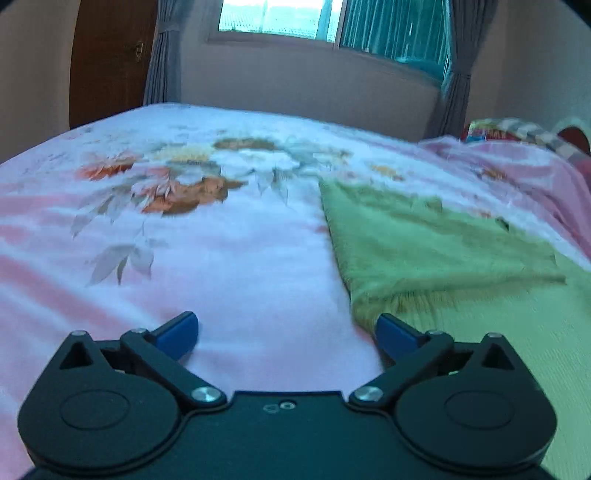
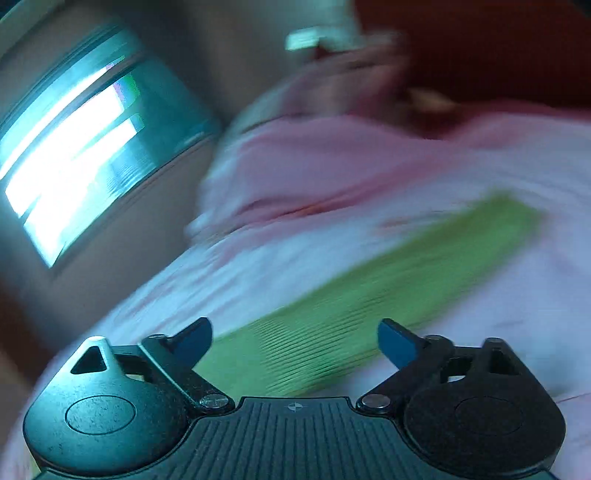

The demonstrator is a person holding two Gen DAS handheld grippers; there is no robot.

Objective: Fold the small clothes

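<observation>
A green ribbed garment (image 1: 436, 243) lies on the bed to the right in the left wrist view, with one part folded over the rest. My left gripper (image 1: 286, 334) is open and empty, low over the bedsheet just left of the garment's near edge. In the blurred right wrist view the green garment (image 2: 369, 288) runs as a strip from lower left to upper right. My right gripper (image 2: 295, 341) is open and empty, just above the garment's near end.
The bed has a pink and white floral sheet (image 1: 166, 229). A bunched pink blanket (image 2: 314, 162) and colourful cloths (image 1: 517, 129) lie at the bed's far right. A window (image 1: 332, 22) with grey curtains and a brown door (image 1: 107, 55) stand behind.
</observation>
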